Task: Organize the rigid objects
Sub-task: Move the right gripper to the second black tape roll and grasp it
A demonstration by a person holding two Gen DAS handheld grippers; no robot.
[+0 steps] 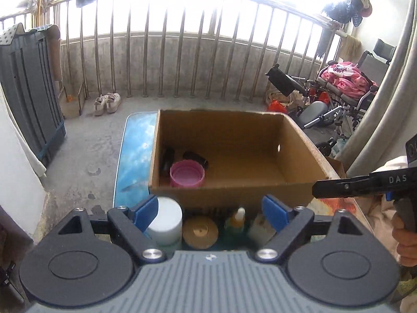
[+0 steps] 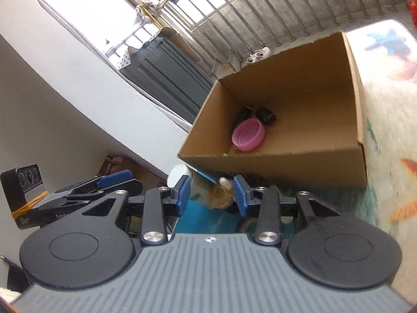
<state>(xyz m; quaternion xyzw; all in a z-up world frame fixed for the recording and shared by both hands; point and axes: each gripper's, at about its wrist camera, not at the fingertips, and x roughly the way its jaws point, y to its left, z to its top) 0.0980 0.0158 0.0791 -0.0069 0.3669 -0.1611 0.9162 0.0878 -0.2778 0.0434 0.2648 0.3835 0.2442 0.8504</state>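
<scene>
An open cardboard box (image 1: 234, 193) (image 2: 286, 167) stands on the patterned table cover (image 1: 135, 156) (image 2: 385, 130). In its left corner lie a pink round lid (image 1: 187, 174) (image 2: 249, 134) and two dark objects (image 1: 195, 157) (image 2: 265, 114). In front of the box stand a white jar (image 1: 166, 221) (image 2: 178, 174), a round wooden lid (image 1: 200, 232), a small dropper bottle (image 1: 238, 219) (image 2: 225, 182) and a whitish item (image 1: 260, 230). My left gripper (image 1: 210, 210) (image 2: 104, 182) hovers above these, jaws wide, holding nothing. My right gripper (image 2: 212, 195) (image 1: 338, 187) is partly open and empty.
A metal railing (image 1: 208, 52) closes the balcony behind the box. A pair of shoes (image 1: 106, 103) lies on the floor, a grey folded panel (image 1: 28, 91) leans at left, and a wheelchair with a pink blanket (image 1: 346, 80) stands at right. A hand (image 1: 406, 245) holds the right gripper.
</scene>
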